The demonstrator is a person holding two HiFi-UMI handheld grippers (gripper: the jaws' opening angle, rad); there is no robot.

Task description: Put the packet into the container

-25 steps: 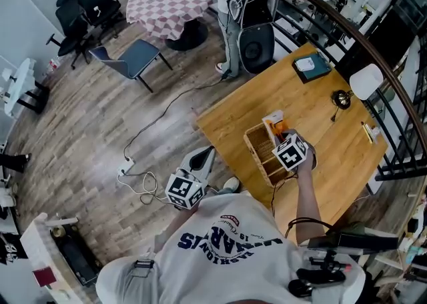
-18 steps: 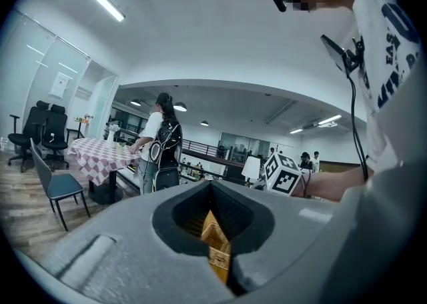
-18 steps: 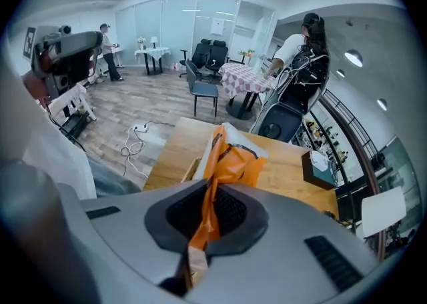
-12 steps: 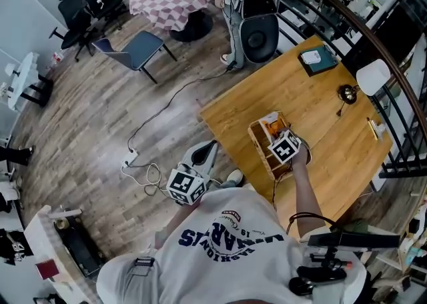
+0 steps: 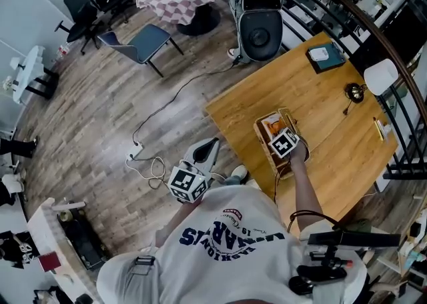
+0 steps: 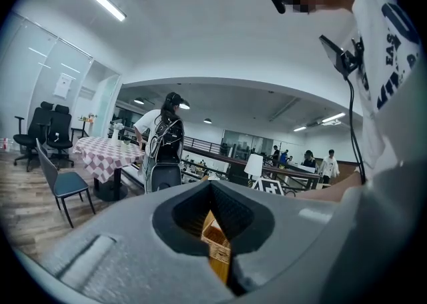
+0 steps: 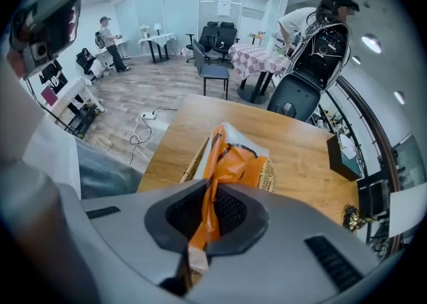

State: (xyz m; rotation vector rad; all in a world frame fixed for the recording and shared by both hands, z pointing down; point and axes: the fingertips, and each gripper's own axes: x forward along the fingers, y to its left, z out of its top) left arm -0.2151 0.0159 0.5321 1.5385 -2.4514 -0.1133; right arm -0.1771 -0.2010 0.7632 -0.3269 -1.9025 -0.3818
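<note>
Right gripper (image 7: pixel 200 233) pinches the crinkled orange-and-white plastic packet (image 7: pixel 233 163), whose far end at twelve o'clock sits inside the woven wicker basket (image 7: pixel 272 177) on the wooden table (image 5: pixel 333 116). Left gripper (image 6: pixel 223 256) is closed and empty at seven o'clock of the table, over the plank floor (image 5: pixel 133 96).

One orange-and-white plastic packet (image 7: pixel 230 159) is showing. One woven wicker container (image 5: pixel 259 133) is standing on one wooden tabletop (image 5: pixel 313 99). One white lamp (image 5: pixel 381 76) and one dark flat rectangular object (image 5: pixel 326 56) are showing too. One blue chair (image 5: pixel 143 41) is standing nearby. Two grey grippers are showing: left gripper (image 6: pixel 213 219), right gripper (image 7: pixel 212 213).
</note>
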